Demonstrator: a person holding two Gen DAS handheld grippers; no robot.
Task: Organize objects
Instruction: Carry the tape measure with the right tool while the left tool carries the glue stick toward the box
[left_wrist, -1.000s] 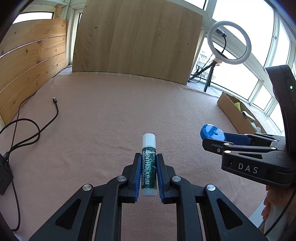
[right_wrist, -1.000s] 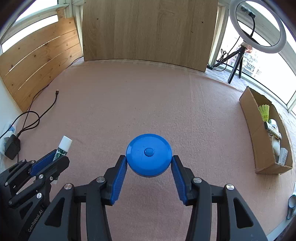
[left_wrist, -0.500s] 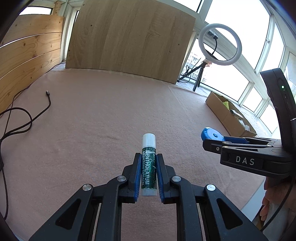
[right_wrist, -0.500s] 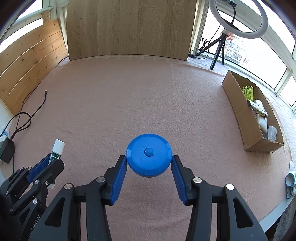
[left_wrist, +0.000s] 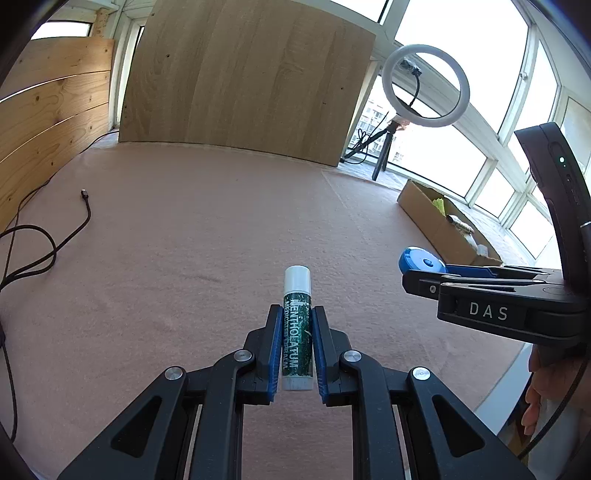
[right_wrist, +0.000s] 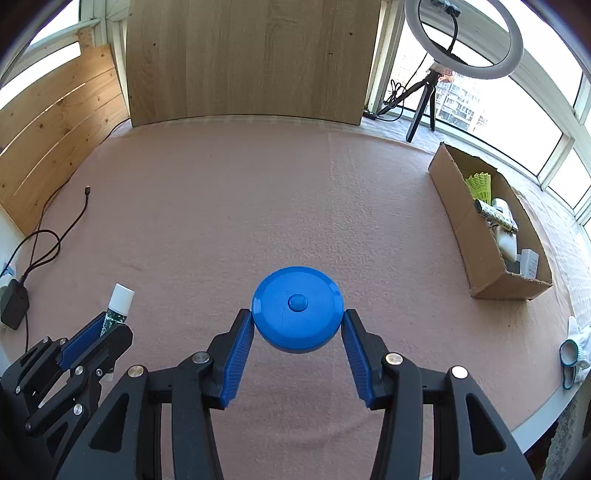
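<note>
My left gripper (left_wrist: 297, 314) is shut on a green lip balm stick (left_wrist: 296, 325) with a white cap, held above the pink cloth. Its cap points forward past the blue pads. The same lip balm stick (right_wrist: 119, 304) shows at the lower left of the right wrist view, in the left gripper (right_wrist: 107, 326). My right gripper (right_wrist: 298, 321) is shut on a round blue disc-shaped case (right_wrist: 297, 308) with a small button at its centre. In the left wrist view the blue case (left_wrist: 421, 260) sticks out of the right gripper (left_wrist: 424, 269) at the right.
An open cardboard box (right_wrist: 476, 236) with a yellow shuttlecock, a tube and white items lies at the right. A ring light on a tripod (right_wrist: 436, 74) stands behind it. Black cables (left_wrist: 44, 251) and an adapter (right_wrist: 13, 308) lie at the left. A white glove (right_wrist: 576, 350) sits at the table's right edge.
Both views have swung rightward: the cardboard box and ring light have shifted left in frame. Both grips are unchanged.
</note>
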